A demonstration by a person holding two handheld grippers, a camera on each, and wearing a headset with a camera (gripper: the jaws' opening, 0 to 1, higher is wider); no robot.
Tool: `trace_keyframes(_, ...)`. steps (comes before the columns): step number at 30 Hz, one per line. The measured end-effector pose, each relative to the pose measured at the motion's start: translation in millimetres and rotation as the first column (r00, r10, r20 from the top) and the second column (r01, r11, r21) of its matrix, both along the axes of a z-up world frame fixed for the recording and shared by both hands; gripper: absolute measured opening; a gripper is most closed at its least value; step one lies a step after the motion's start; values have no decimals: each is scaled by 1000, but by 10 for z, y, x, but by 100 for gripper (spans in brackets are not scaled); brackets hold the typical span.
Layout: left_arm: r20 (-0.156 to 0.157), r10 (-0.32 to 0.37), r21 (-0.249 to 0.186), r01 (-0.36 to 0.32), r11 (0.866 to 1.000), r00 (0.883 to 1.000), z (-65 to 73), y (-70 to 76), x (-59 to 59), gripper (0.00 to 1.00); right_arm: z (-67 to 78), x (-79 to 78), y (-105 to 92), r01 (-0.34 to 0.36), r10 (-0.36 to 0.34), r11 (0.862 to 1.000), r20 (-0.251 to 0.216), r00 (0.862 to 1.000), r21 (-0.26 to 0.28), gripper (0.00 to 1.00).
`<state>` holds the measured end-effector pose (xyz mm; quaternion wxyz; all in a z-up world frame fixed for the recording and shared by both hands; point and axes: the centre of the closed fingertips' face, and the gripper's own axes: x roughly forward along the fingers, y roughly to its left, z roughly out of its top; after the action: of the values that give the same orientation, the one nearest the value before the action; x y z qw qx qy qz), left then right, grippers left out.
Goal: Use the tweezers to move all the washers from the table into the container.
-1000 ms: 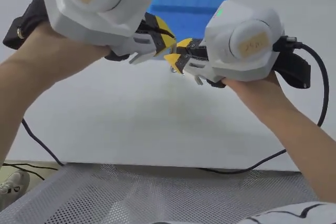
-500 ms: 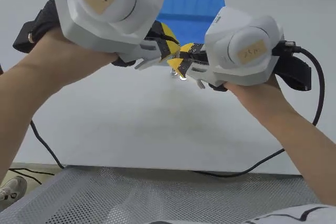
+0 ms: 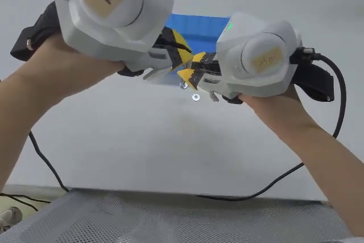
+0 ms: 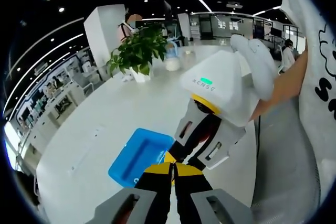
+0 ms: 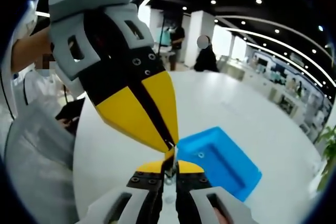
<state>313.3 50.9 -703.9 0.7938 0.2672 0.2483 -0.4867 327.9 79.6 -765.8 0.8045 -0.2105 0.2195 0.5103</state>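
Your left hand-held gripper and right hand-held gripper meet tip to tip above the bench, each pointing at the other.

In the left gripper view, your left hand-held gripper has its yellow tips pressed together. The right hand-held gripper comes down onto them from the upper right.

In the right gripper view, your right hand-held gripper is also closed. A thin pale sliver shows at its tips, too small to name, so I cannot tell which way the tweezers point. The left hand-held gripper angles in from the upper left, its jaws together.

A washer and a second washer sit just under the right hand-held gripper's tips.

The container lies just beyond those tips, its long axis slanting away to the right. From the left hand-held gripper it sits ahead and left, running lengthwise away from the jaws.
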Motion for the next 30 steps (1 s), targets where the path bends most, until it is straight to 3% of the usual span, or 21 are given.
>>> trace_keyframes(7, 43, -8, 9, 8, 1000, 999, 147, -39, 80, 0, 127, 129, 7, -4, 4, 1000, 40, 999, 2, 4)
trace_keyframes(14, 86, -16, 13, 15, 1000, 996, 260, -43, 260, 0, 281, 287, 14, -2, 2, 1000, 72, 997, 3, 4)
trace_keyframes(18, 93, -11, 9, 10, 1000, 996, 283, -30, 346, 0, 334, 358, 22, -2, 2, 1000, 88, 996, -1, 4)
trace_keyframes(24, 109, -6, 12, 5, 1000, 994, 245, -7, 474, 0, 306, 526, 33, 2, -1, 1000, 98, 995, -11, 4)
trace_keyframes(30, 121, 13, 11, -14, 1000, 993, 111, 2, 639, 0, 173, 673, 47, 7, -4, 1000, 94, 996, -29, 4)
